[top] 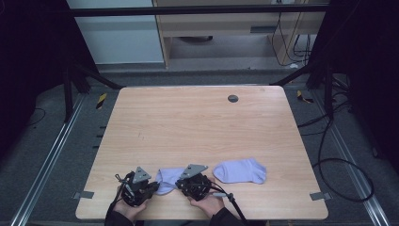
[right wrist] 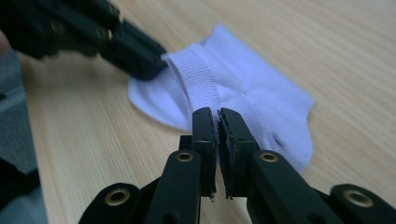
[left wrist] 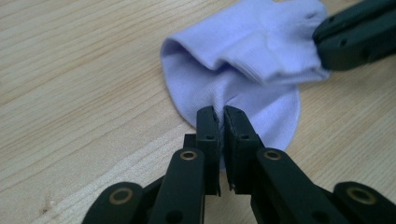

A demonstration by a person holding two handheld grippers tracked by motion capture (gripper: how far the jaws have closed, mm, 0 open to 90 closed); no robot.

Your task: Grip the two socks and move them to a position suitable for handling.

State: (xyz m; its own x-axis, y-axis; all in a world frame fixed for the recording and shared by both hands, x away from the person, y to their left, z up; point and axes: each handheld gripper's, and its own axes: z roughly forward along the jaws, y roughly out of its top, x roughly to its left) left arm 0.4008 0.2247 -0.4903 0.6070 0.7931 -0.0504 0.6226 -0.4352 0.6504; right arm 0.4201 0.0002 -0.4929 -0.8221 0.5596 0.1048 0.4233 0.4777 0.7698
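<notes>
Near the front edge of the wooden table (top: 188,127) lies a pale lavender sock (top: 165,178), crumpled between both grippers. My left gripper (top: 155,187) has its jaws pressed together on a pinch of the sock's (left wrist: 243,42) body fabric, seen up close at the left gripper (left wrist: 221,112). My right gripper (top: 179,184) grips the ribbed cuff of the same sock (right wrist: 271,107), its tips closed at the right gripper (right wrist: 217,114). In each gripper view the other gripper bites the sock's far edge: the right gripper (left wrist: 322,44) and the left gripper (right wrist: 156,58).
A second lavender sock (top: 241,170) lies flat just right of the right hand. A round dark grommet (top: 233,98) sits near the table's far edge. Tape strips (top: 84,194) mark the front corners. Cables and metal rails run along the floor on both sides.
</notes>
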